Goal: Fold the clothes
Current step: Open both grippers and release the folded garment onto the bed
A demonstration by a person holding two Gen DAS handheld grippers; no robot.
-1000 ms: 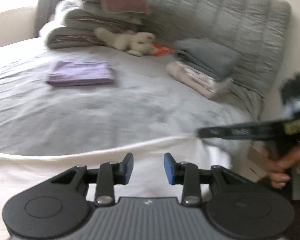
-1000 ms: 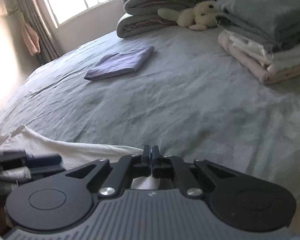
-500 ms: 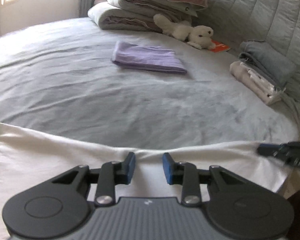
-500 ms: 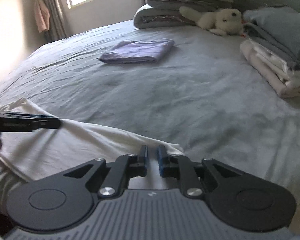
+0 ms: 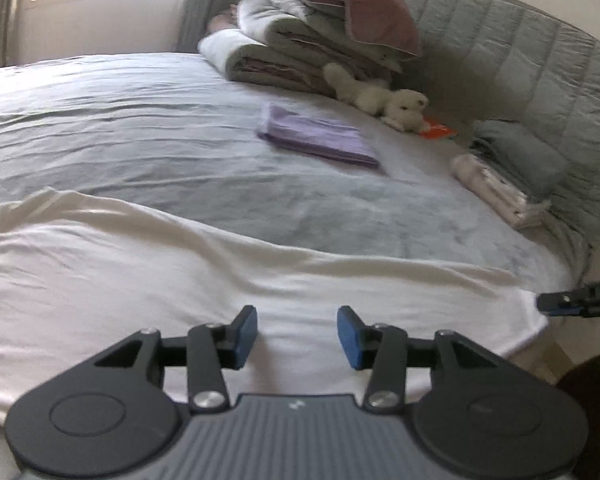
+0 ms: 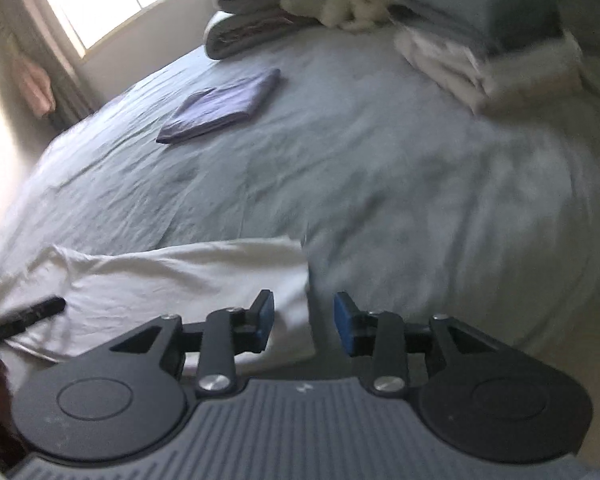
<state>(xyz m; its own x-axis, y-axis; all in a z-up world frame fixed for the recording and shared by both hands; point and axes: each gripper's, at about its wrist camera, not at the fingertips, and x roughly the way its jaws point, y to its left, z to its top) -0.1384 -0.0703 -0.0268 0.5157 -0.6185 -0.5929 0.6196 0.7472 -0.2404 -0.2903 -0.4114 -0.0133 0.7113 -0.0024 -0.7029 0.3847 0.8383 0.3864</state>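
A white garment [image 5: 180, 272] lies spread across the near edge of the grey bed [image 5: 140, 128]. My left gripper [image 5: 297, 332] hovers over its middle. Its jaws are opening, and no cloth is pinched between the blue pads. In the right wrist view the garment [image 6: 172, 280] ends in a corner just ahead of my right gripper [image 6: 303, 318]. That gripper's jaws are also opening, and the cloth edge lies loose beneath them. The right gripper's tip [image 5: 572, 302] shows at the garment's right end, and the left gripper's tip [image 6: 32, 312] pokes in from the left.
A folded purple garment [image 5: 320, 140] lies mid-bed. Behind it are stacked quilts and a pillow [image 5: 320, 40], a white plush toy [image 5: 384, 100] and a padded headboard [image 5: 520, 60]. A folded grey and cream pile [image 5: 512, 172] sits at the right. The window [image 6: 112, 0] is at the far left.
My right gripper went from shut on the white garment's edge to open, letting the cloth drop. My left gripper's jaws widened, and it moved along the garment, which now lies flatter.
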